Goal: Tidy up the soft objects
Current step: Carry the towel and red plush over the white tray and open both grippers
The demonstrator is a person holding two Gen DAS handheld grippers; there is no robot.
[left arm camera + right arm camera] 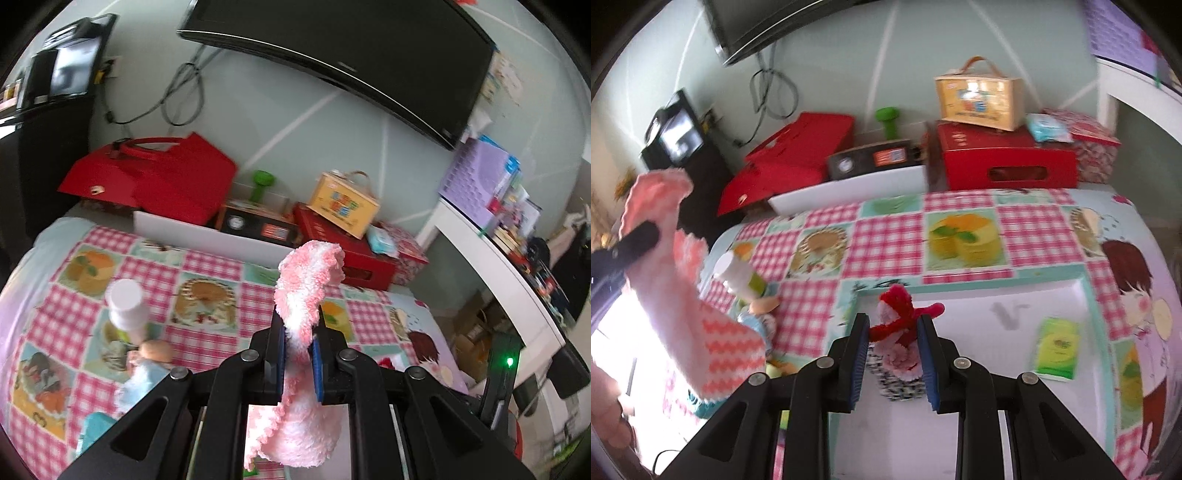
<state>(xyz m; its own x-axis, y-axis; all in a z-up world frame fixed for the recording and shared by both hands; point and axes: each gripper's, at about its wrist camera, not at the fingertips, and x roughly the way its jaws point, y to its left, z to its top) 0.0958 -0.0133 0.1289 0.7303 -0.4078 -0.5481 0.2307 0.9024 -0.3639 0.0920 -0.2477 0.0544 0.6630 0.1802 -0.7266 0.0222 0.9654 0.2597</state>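
My left gripper [299, 328] is shut on a pink and white fluffy sock [306, 280], held up above the checked tablecloth; the sock hangs down behind the jaws. The same sock [698, 325] and left gripper [639, 236] show at the left of the right wrist view. My right gripper [894, 328] is open, its fingers either side of a red and pink pipe-cleaner flower [901, 317] in a small black-and-white pot, standing on a white tray [997, 369]. A small doll [147, 354] lies by a white-capped bottle [125, 306].
A green packet [1056, 347] lies on the white tray. A long white tray [207, 236] sits at the table's far edge. Behind it stand red boxes [1008, 158], a yellow carry case [979, 96] and a green dumbbell [888, 122]. A white shelf [491, 258] stands at the right.
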